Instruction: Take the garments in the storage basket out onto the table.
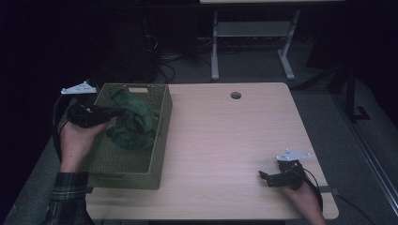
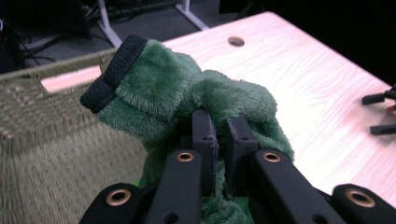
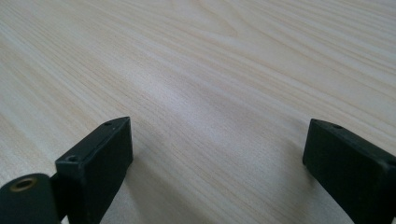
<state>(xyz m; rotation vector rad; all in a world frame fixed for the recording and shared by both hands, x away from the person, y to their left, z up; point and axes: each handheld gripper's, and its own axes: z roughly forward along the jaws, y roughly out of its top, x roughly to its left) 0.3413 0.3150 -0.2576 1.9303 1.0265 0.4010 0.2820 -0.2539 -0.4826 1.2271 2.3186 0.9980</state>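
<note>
The wooden table [image 1: 225, 140] stretches bare to my right of the woven basket [image 1: 155, 161]. Over that basket hangs the green fleece garment [image 2: 187, 88], its fabric clamped in my left gripper [image 2: 219, 140]. My right gripper [image 3: 217, 154] rests far off on the tabletop, jaws wide apart, so the left does this lift.

black grippers [image 1: 277, 177], seemingly plaid sleeve [image 1: 69, 190]

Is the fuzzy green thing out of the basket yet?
Not yet. Done: the left hand-held gripper has shut on the green fleece garment. In hand: it hangs above the woven basket. Left: setting it on the table, where the open right hand-held gripper rests.
</note>
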